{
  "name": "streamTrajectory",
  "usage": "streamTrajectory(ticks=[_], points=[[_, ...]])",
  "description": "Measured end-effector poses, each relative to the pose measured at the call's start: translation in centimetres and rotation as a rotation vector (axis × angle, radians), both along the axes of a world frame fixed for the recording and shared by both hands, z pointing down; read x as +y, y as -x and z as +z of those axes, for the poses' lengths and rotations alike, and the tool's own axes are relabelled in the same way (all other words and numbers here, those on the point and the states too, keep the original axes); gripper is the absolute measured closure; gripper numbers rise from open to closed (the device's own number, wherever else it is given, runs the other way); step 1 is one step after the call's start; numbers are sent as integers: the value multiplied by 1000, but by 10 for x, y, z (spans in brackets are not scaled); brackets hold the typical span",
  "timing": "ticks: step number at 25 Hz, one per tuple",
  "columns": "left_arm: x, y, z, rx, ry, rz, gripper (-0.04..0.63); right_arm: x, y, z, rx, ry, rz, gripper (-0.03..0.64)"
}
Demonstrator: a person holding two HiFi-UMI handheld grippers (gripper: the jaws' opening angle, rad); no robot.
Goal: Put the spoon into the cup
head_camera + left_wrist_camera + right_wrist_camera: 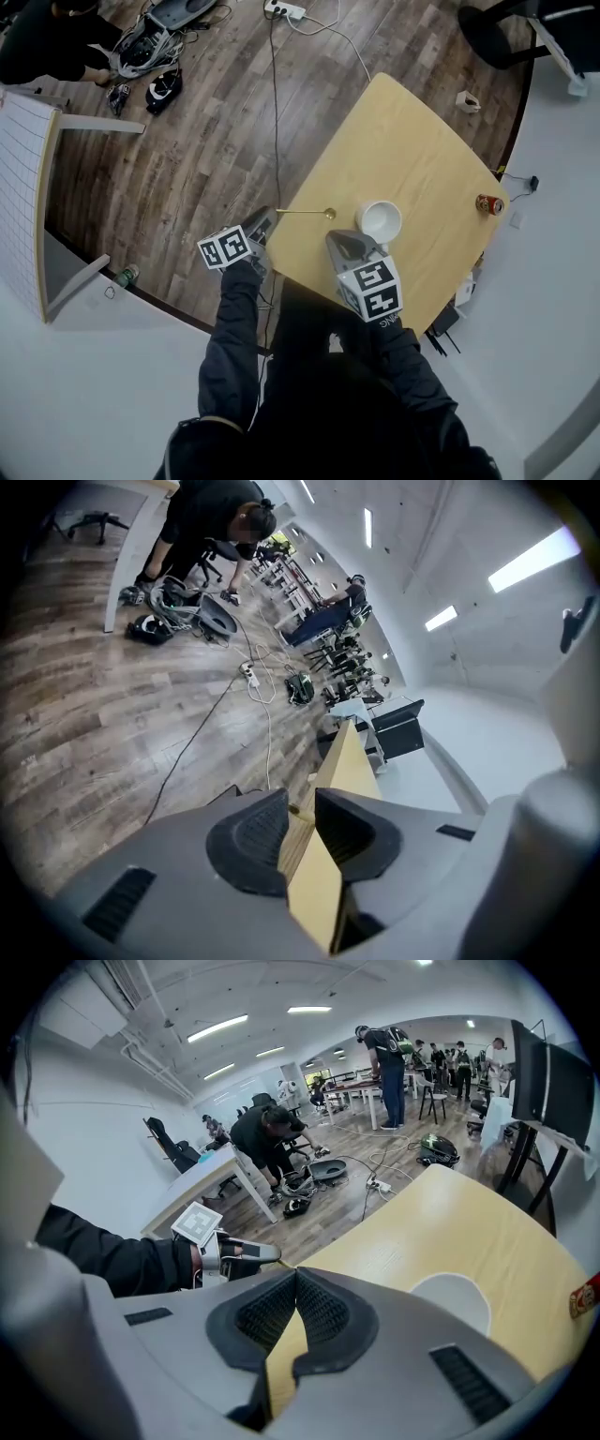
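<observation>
Here the spoon (305, 213) lies on the table (412, 131) beside the cup (381, 221), handle tip between the parted jaws of the left gripper (267, 223); right gripper (349, 246) closed, empty. Light, stiff, probably slippery: pinch the handle end.

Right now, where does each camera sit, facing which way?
Head view: on head, steeply down at table, cup, spoon; sleeves, left tool, right tool.
Left gripper view: on left tool, along table edge toward floor; own jaws.
Right gripper view: on right tool, across table; own jaws, left tool.
Shared: cup, head and right gripper views.
</observation>
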State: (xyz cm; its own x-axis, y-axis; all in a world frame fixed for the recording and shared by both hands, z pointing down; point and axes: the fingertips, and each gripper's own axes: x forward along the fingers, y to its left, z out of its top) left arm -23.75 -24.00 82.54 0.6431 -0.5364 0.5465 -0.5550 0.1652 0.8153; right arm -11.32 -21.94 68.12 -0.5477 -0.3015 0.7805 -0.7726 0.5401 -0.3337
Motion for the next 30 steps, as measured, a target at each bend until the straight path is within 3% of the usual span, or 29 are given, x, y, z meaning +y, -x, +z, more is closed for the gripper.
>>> streamTrajectory(ticks=[2,15,19,25,30], points=[[-1,-1,-4,3,-18,12,529,3,1,0,0,1,5,595],[-15,-9,-86,127,-208,-14,560,16,-8,-23,-20,-35,61,596],[-17,-14,-109,122,-256,-4,560,17,-31,-29,0,-61,128,597],[-22,-38,-155,172,-349,17,560,15,-84,-35,51,-118,270,596],[-25,-64,-179,196,-380,53,560,18,-117,-35,75,-132,352,595]])
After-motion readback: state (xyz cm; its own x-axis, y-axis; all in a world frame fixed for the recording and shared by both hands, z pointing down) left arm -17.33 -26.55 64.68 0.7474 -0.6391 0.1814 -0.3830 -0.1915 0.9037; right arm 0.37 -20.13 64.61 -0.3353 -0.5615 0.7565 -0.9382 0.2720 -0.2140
